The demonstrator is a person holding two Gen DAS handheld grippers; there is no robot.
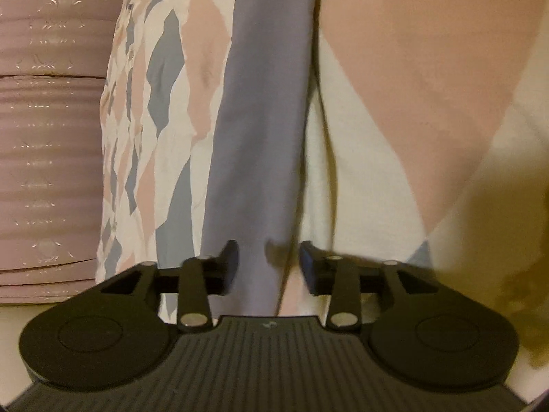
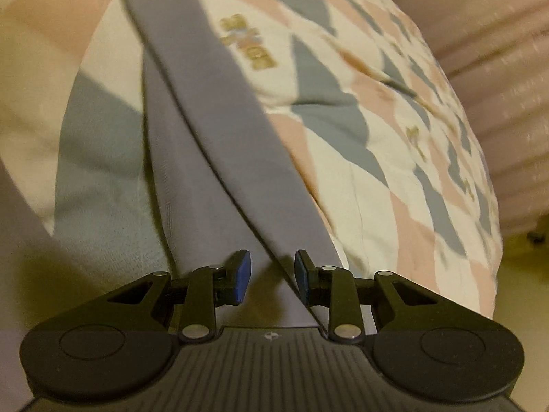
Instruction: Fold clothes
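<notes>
Parted fingers (image 1: 268,262) (image 2: 272,271) straddling grey garment (image 1: 254,137) (image 2: 219,158) on patterned quilt (image 1: 394,171) (image 2: 360,137), gripping nothing, likely pinching quilt too

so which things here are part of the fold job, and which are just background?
In the job:
grey garment
left gripper, open
right gripper, open

Just there:
patterned quilt under the garment
mauve ribbed fabric beside it

The left gripper (image 1: 268,264), fingers (image 1: 230,257) apart, straddles a grey cloth (image 1: 260,120) strip lying along a patterned quilt (image 1: 394,103); a pink curtain (image 1: 51,137) hangs left.
</notes>
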